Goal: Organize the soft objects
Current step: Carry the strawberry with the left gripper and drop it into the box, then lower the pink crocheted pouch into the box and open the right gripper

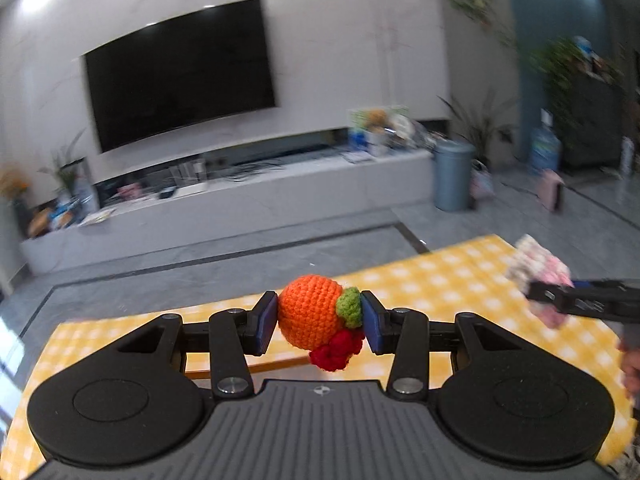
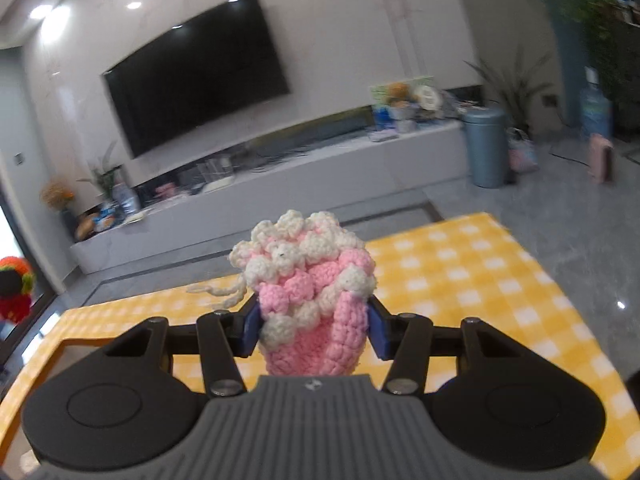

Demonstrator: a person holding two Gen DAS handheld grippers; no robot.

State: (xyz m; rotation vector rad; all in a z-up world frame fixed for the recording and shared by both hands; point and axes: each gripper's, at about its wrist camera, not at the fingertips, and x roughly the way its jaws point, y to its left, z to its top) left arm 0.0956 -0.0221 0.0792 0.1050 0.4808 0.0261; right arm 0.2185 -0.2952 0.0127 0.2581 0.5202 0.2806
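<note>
A table point(image 1: 460, 276) under a yellow-and-white checked cloth stands on a grey tiled floor point(image 1: 240, 264). Beyond the table, a large dark television point(image 1: 180, 72) hangs on a pale wall above a long low white media bench point(image 1: 248, 204), with a blue-grey bin point(image 1: 452, 176) at the bench's right end. Above the table, the left tool point(image 1: 320, 320) pinches an orange crocheted ball point(image 1: 310, 312) with green and red bits between its blue pads. The right tool point(image 2: 314, 330), also above the table, pinches a pink-and-cream crocheted toy point(image 2: 312, 296), its cream top sticking out past the pads.
</note>
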